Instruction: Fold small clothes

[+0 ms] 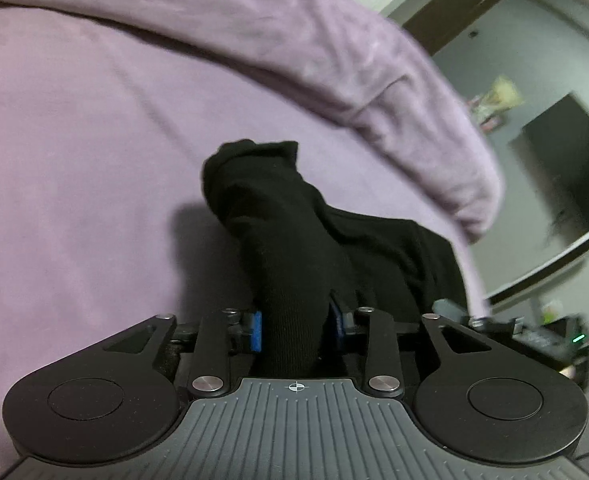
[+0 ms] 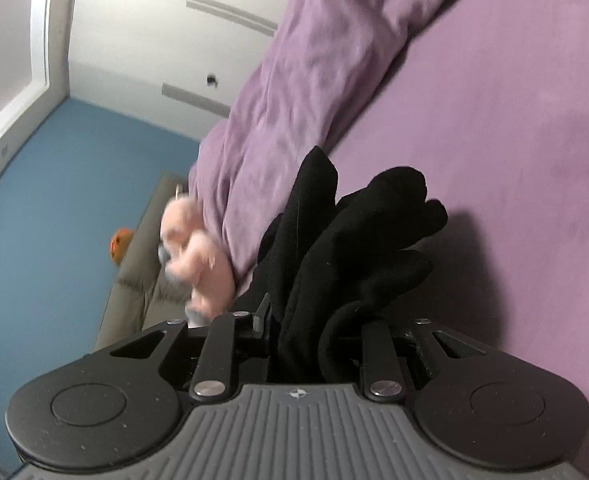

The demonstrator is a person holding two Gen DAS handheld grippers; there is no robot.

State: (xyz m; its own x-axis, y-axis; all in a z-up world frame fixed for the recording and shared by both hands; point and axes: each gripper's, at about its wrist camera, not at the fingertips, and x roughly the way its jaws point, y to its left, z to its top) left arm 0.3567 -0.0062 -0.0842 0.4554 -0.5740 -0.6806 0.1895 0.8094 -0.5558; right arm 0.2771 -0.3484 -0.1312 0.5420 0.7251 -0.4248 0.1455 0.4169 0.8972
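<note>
A small black garment [image 1: 294, 232] is held up over the purple bed sheet [image 1: 74, 160]. My left gripper [image 1: 296, 328] is shut on one bunched part of it; blue pads [image 1: 256, 332] show on either side of the cloth. In the right wrist view my right gripper [image 2: 314, 344] is shut on another bunched part of the same black garment [image 2: 354, 240], which hides its fingertips. The cloth hangs in folds ahead of both grippers and casts a shadow on the sheet.
A rumpled purple duvet [image 1: 334, 60] lies along the far side of the bed, also in the right wrist view [image 2: 294, 100]. A pink soft toy [image 2: 194, 252] and a grey sofa [image 2: 142, 280] sit beyond it, by a blue wall [image 2: 54, 220].
</note>
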